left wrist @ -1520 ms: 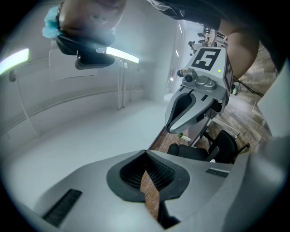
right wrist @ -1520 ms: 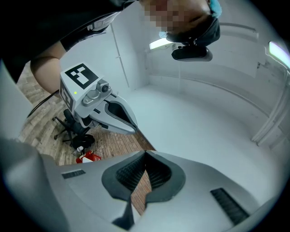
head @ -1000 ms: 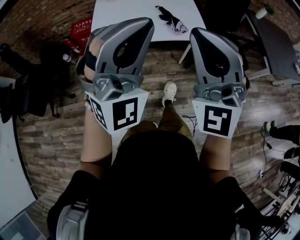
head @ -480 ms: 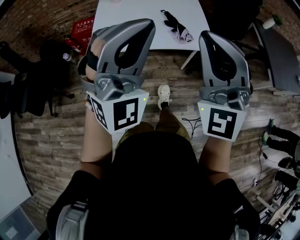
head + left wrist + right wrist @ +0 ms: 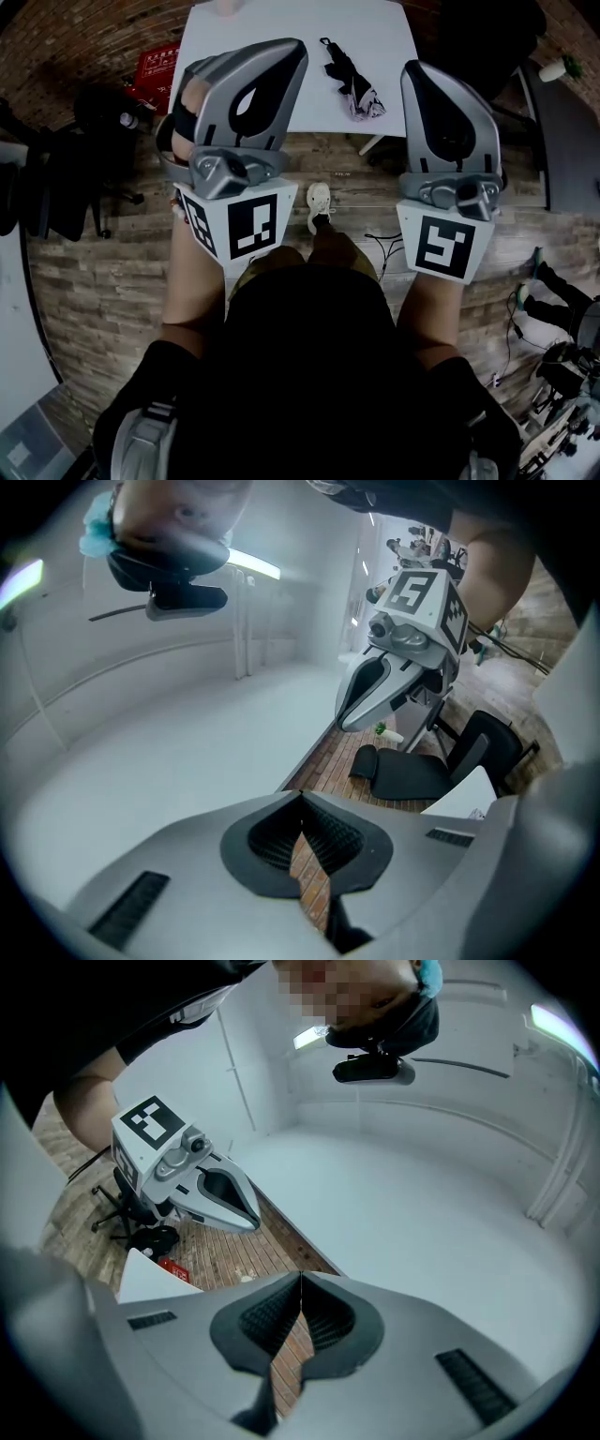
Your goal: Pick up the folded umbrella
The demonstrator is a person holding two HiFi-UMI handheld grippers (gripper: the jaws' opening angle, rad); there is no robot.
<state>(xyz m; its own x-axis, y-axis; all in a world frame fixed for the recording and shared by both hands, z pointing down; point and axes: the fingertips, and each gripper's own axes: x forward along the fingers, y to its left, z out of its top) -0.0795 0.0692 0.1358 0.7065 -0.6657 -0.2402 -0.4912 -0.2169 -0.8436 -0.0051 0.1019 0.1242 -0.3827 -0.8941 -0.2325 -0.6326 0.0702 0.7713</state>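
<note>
Both sets of jaws closed, empty: left gripper (image 5: 302, 803), right gripper (image 5: 300, 1283). Folded umbrella (image 5: 352, 80) lies on white desk (image 5: 272, 23), top centre of head view.

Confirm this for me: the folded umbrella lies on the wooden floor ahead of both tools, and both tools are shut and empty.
Wrong in one respect. The folded umbrella lies on the white table, not on the wooden floor, as the head view shows. The rest stands: it lies ahead of both tools, and the left tool and the right tool are shut and empty.
</note>
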